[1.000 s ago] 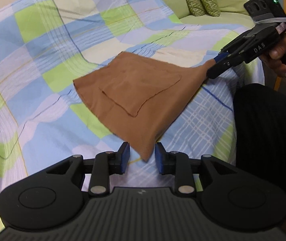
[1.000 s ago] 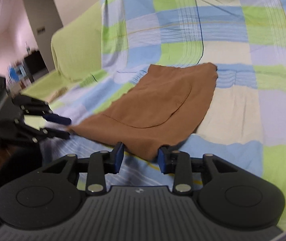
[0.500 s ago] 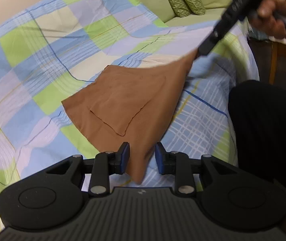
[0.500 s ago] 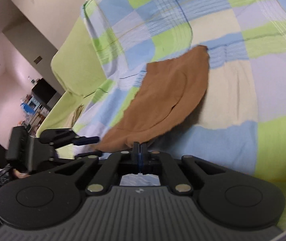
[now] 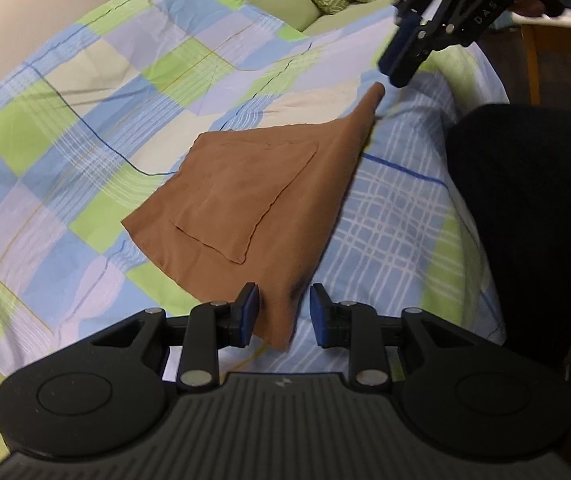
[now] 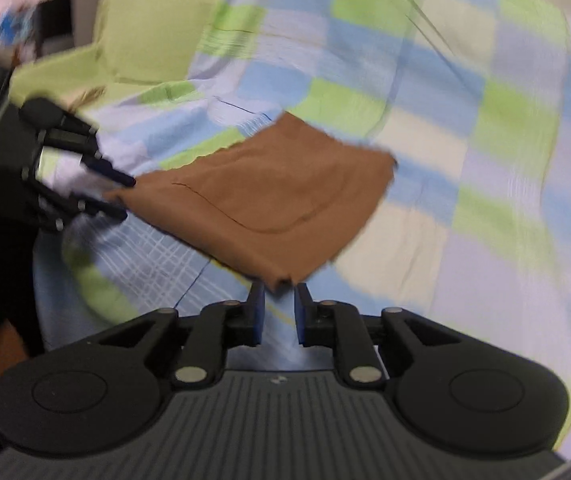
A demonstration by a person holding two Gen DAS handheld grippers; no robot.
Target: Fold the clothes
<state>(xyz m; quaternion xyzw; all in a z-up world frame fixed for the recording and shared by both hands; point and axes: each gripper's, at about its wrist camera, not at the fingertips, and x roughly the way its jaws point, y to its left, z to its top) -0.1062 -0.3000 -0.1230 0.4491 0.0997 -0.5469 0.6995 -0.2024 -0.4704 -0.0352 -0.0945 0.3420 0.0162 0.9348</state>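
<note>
Brown garment (image 5: 253, 200) flat on checked bedsheet (image 5: 85, 128).
Left gripper (image 5: 281, 314): jaws spread, garment's near corner lying between them, not pinched. Right gripper (image 6: 278, 312): jaws spread, just clear of the garment's far corner, which sticks up.

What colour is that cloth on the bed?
Plain brown cloth, clearest in the left wrist view.

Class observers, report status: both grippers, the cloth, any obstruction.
Left gripper open, straddling the brown cloth corner. Right gripper open, just off the opposite corner. Cloth lies on the checked sheet, one corner peaked. Nothing in the way.
</note>
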